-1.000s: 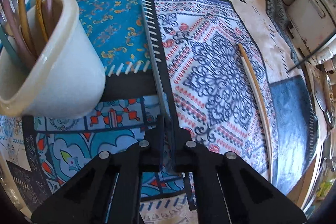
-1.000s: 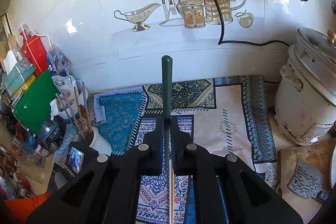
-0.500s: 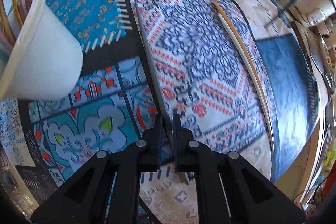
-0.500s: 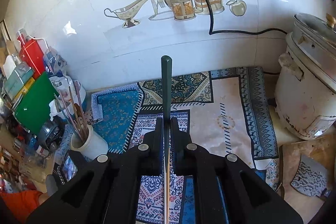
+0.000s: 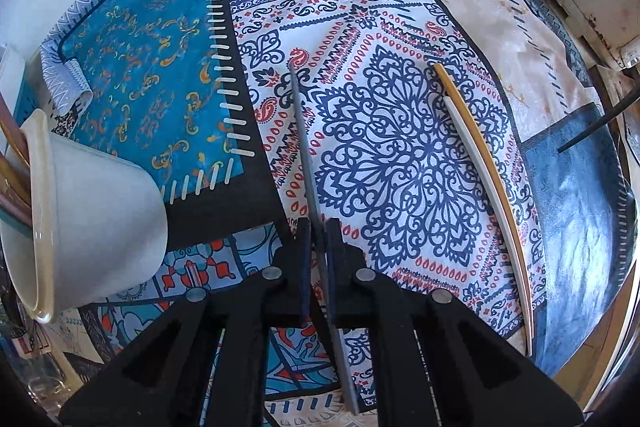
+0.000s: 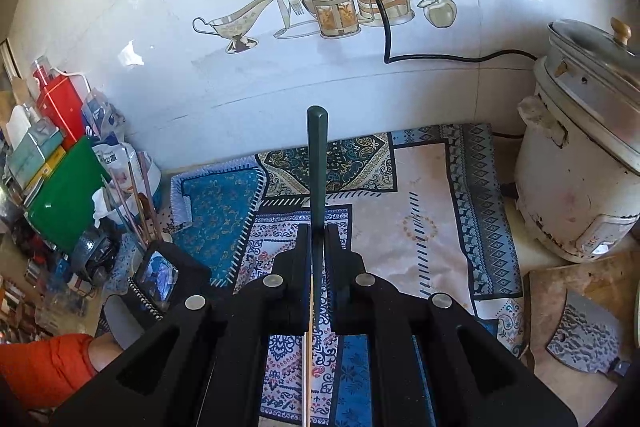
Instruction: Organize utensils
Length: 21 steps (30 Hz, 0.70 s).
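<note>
Both grippers clamped on chopsticks above the patterned mat

Left gripper [image 5: 318,227] pinches a grey chopstick [image 5: 306,147] beside the white utensil holder [image 5: 96,227]; right gripper [image 6: 318,231] grips a dark green chopstick [image 6: 317,163], pointing wallward

The patchwork cloth [image 5: 400,155] on the table shows a navy lace medallion with red teardrops on white; left of it lies a turquoise panel with orange scrolls [image 5: 152,67]. The holder [image 5: 96,227] left of the cloth is cream. On the cloth lie a grey chopstick [image 5: 308,163], an ochre chopstick [image 5: 472,123] and a white chopstick [image 5: 492,203]. The black right tongs [image 6: 318,227] hold a dark green chopstick [image 6: 317,163].
</note>
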Each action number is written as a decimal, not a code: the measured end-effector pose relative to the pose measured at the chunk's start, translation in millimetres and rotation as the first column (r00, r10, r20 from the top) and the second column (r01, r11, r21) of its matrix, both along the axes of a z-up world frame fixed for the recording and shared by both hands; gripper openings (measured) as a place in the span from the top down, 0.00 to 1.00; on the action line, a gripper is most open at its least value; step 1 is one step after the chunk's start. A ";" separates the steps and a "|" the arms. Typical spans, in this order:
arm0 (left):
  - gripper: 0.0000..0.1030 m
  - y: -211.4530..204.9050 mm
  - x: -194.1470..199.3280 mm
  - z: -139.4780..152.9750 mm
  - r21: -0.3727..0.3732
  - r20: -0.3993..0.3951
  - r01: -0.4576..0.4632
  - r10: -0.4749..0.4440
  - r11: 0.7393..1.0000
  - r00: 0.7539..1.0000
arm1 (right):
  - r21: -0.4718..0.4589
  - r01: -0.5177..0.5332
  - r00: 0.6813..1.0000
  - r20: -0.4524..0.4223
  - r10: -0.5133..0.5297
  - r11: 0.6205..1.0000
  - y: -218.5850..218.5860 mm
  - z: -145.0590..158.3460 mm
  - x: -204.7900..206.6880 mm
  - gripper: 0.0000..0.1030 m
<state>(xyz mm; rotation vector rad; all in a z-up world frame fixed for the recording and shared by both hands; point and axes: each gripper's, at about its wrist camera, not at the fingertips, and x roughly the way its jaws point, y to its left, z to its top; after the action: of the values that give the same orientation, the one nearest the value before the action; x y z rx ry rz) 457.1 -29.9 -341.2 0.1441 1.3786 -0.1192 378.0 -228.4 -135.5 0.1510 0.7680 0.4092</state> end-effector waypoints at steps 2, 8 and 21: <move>0.96 2.1 -0.8 1.1 -0.020 -0.002 -0.006 0.006 1.000 1.000 | -0.001 0.002 1.000 0.003 -0.002 1.000 -0.3 1.9 -0.6 0.94; 0.96 13.6 -34.1 28.9 -0.037 0.080 0.009 -0.006 0.999 0.997 | -0.014 0.005 1.000 0.029 -0.005 1.000 5.5 12.5 -3.4 0.94; 0.97 42.4 -82.9 139.3 -0.138 0.356 -0.002 0.051 0.990 0.933 | -0.040 -0.044 0.994 0.102 0.048 0.998 54.3 43.7 -8.6 0.94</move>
<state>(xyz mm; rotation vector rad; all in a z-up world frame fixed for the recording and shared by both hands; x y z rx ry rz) 374.2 12.4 -201.9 0.0304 1.0021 -0.1556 369.4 -174.1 -91.7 0.0761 0.6780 0.4424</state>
